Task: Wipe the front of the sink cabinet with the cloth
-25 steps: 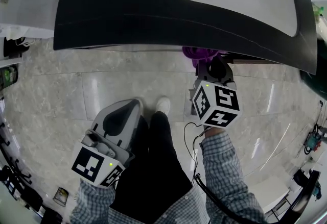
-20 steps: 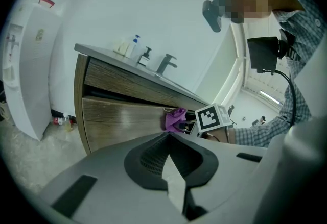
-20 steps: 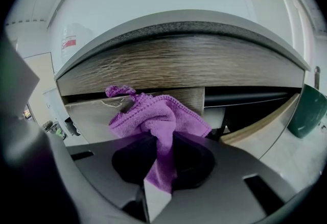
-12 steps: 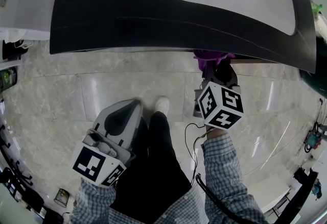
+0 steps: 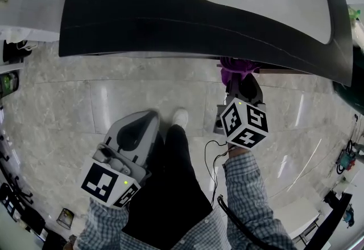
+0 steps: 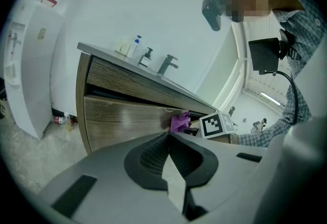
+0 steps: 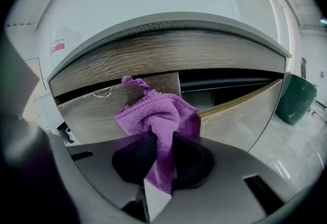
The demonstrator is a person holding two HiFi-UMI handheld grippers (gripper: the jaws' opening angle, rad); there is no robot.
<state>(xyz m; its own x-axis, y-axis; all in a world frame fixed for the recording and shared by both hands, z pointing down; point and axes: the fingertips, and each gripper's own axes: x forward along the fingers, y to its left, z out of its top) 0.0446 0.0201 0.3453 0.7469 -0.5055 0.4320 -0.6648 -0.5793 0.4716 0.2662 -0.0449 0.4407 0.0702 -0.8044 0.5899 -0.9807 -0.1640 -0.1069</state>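
Here the right gripper has its jaws clamped tight on the purple cloth. The cloth's bunched end lies against the wooden front of the sink cabinet, just under the dark countertop. The left gripper hangs low and nearer, well apart from the cabinet, its jaws closed together on nothing.

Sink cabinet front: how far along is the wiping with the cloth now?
Done: the purple cloth is clamped in the right gripper. In hand: the cloth appears to touch the lower wooden panel near its right edge. Left: no wiped trace shows, so most of the front probably remains, including the open door. The left gripper hangs low, shut and empty.
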